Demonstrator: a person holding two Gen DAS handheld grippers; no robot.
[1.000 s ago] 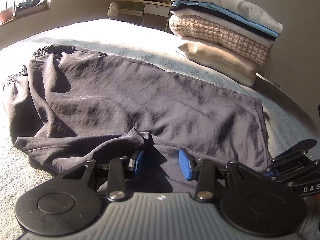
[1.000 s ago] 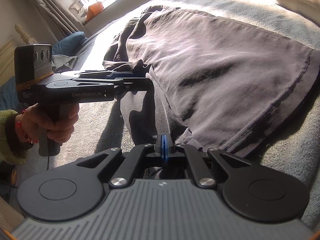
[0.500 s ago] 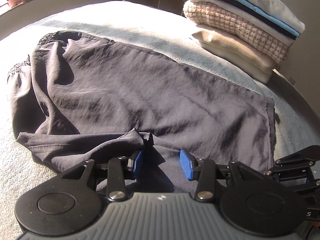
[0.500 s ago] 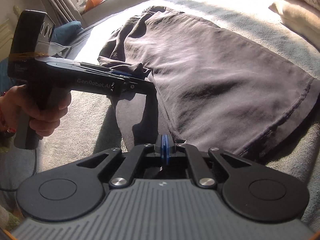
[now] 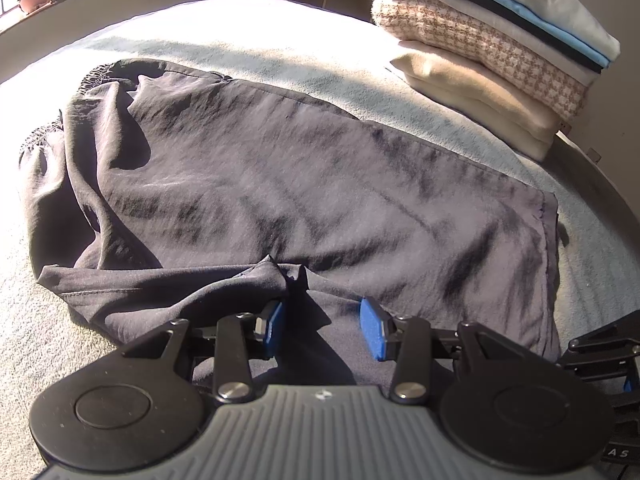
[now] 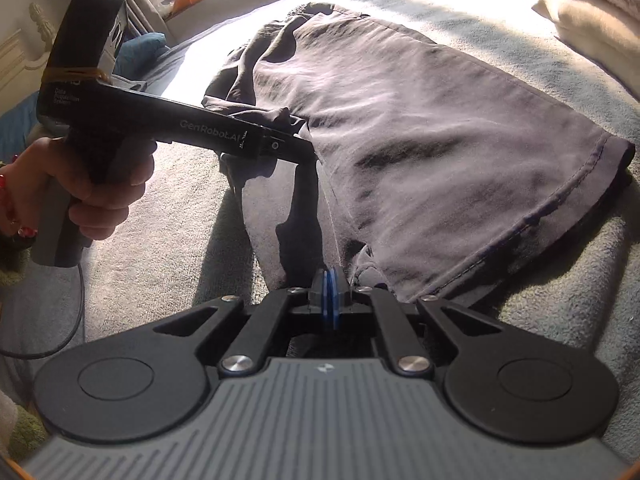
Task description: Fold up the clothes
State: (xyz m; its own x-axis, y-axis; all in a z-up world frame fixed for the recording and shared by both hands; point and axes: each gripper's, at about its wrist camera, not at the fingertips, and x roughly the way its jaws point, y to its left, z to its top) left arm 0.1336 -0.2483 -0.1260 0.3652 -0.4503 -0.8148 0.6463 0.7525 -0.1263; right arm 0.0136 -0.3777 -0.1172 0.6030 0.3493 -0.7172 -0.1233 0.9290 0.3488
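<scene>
Dark trousers point(image 5: 304, 184) spread flat across the middle of the left wrist view on a pale bedspread point(image 5: 248, 40), long axis running from the gathered waistband at upper left down to the hemmed leg end at right; in the right wrist view point(image 6: 420, 128) running from top centre down to the hem at right. Near edge of the cloth directly ahead of the left gripper point(image 5: 322, 326), a small raised fold just beyond the blue pads point(image 5: 374, 330); jaws partly open, straddling the cloth, pads not seen pressing on anything. Right gripper point(image 6: 329, 294) at the lower middle of its frame, by the hem corner, pads closed together; cloth pinched or not, cannot tell. Left one nearer the mid-length edge, right one nearer the hem. Fabric thin, wrinkled, bunched toward the waistband. Stack of folded clothes point(image 5: 492, 40) at upper right, well apart
</scene>
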